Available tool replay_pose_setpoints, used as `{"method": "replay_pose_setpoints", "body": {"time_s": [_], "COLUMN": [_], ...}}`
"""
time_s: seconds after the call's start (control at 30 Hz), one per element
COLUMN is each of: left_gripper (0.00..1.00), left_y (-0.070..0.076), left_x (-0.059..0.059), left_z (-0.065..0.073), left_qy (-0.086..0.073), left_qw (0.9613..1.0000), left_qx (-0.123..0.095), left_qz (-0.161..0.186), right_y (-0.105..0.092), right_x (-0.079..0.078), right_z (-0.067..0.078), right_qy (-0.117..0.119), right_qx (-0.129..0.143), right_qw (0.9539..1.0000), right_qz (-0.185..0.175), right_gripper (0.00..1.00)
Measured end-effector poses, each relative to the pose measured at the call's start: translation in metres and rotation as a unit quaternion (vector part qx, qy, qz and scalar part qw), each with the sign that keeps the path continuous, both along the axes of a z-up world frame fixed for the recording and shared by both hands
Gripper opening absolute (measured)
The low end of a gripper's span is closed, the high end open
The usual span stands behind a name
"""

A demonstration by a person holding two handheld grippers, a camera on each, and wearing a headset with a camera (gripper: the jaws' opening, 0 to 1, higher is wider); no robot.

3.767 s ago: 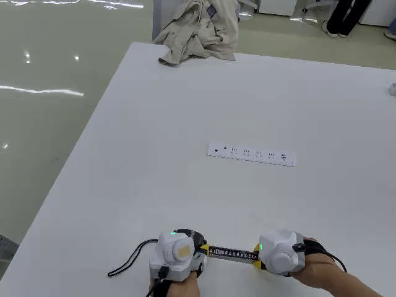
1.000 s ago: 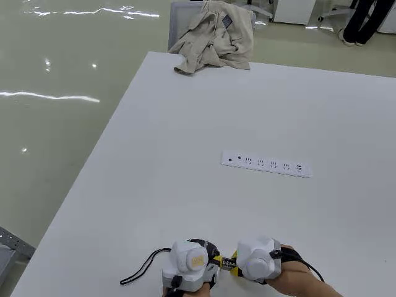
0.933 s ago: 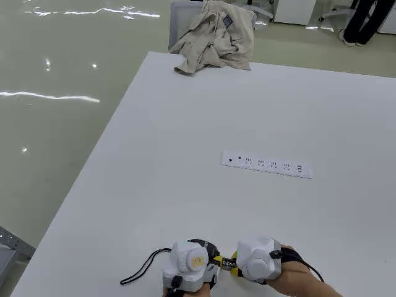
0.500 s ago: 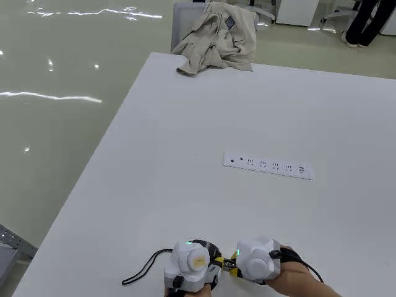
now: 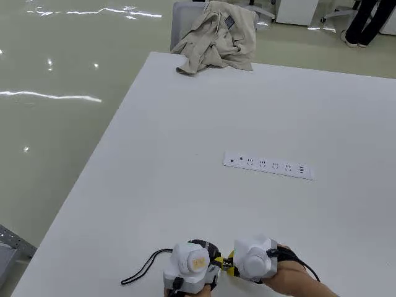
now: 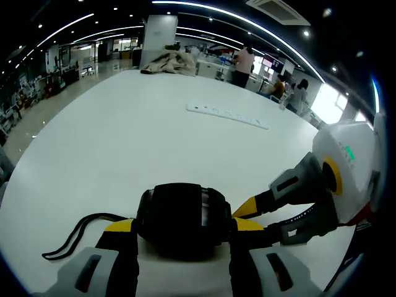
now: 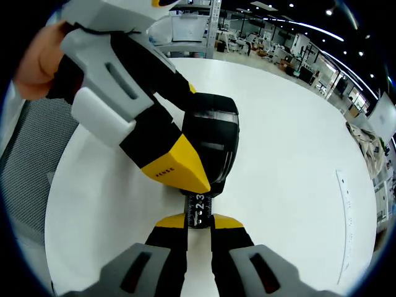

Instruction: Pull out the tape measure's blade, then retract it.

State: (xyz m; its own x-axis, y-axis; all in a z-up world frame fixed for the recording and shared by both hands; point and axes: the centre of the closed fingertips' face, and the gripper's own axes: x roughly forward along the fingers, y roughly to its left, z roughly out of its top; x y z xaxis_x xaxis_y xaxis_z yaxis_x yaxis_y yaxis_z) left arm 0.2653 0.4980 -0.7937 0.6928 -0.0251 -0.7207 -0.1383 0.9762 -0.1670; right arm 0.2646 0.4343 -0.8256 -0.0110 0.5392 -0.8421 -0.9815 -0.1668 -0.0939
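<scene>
The two grippers have drawn close together since the earliest picture, and the long stretch of blade between them has shrunk to a short stub; the left gripper (image 6: 184, 228) is clamped across the black tape measure (image 6: 179, 207), which rests on the white table (image 5: 185, 136) near its front edge; the right gripper (image 7: 199, 221) pinches the blade (image 7: 199, 209), whose dark face reads "23"; a wrist strap (image 5: 139, 274) trails leftward; a power strip (image 5: 268, 166) lies well beyond.

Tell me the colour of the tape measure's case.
Black; the case shows best in the left gripper view.
</scene>
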Motion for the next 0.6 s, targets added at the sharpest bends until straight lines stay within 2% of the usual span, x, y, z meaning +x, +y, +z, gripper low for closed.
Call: {"method": "replay_pose_setpoints", "body": {"time_s": [0.23,0.6], "left_gripper": [0.56,0.56], "left_y": [0.0002,0.0007], "left_x": [-0.0004,0.0007], "left_z": [0.0015,0.0009], "left_qy": [-0.011,-0.010], "left_qw": [0.9999,0.9999], "left_qx": [0.006,0.006], "left_qz": [0.002,0.001], "right_y": [0.0027,0.0072], "right_x": [0.0001,-0.0008], "right_z": [-0.0003,0.0016], "right_qy": [0.004,0.009], "right_qx": [0.004,0.015], "right_qw": [1.0000,0.9998], "right_qz": [-0.003,-0.004], "right_gripper": [0.13,0.13]}}
